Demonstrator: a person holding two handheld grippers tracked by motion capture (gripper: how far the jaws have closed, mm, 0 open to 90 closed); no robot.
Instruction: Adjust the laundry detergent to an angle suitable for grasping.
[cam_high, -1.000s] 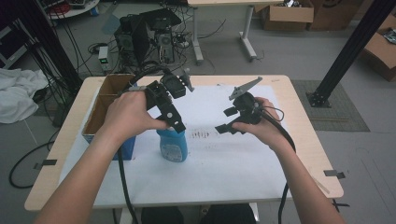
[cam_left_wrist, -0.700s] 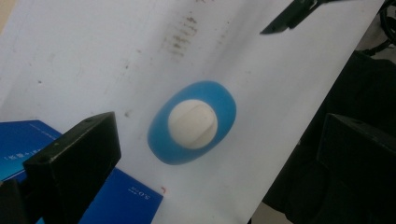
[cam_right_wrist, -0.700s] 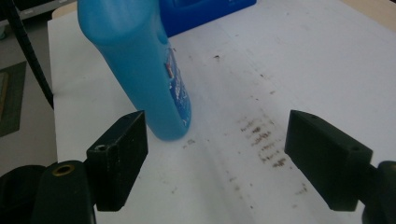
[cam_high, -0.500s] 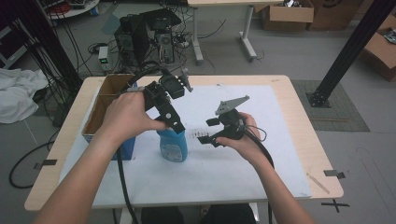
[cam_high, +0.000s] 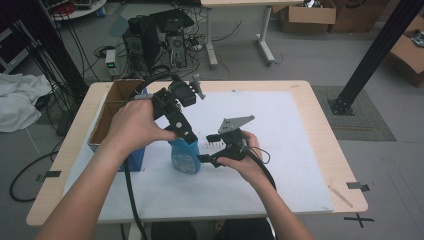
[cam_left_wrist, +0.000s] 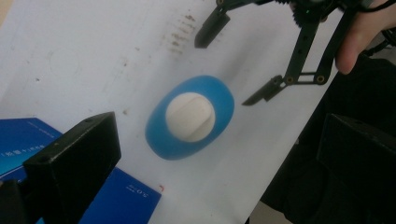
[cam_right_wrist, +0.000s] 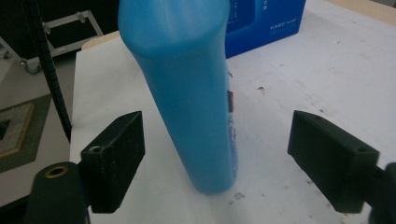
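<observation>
Bottle (cam_high: 185, 157) stands upright on the white sheet (cam_high: 280, 150), its long axis vertical, just beside the blue box (cam_right_wrist: 266, 18). Right gripper (cam_high: 209, 148), jaws spread and just widening, faces its side, nearer; left gripper (cam_left_wrist: 210, 154), jaws spread, hovers above its cap (cam_left_wrist: 190, 116).

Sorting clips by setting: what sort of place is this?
Probably a lab or workshop: bare computers and loose cables on the floor, cardboard boxes behind, a paper-covered table.
</observation>
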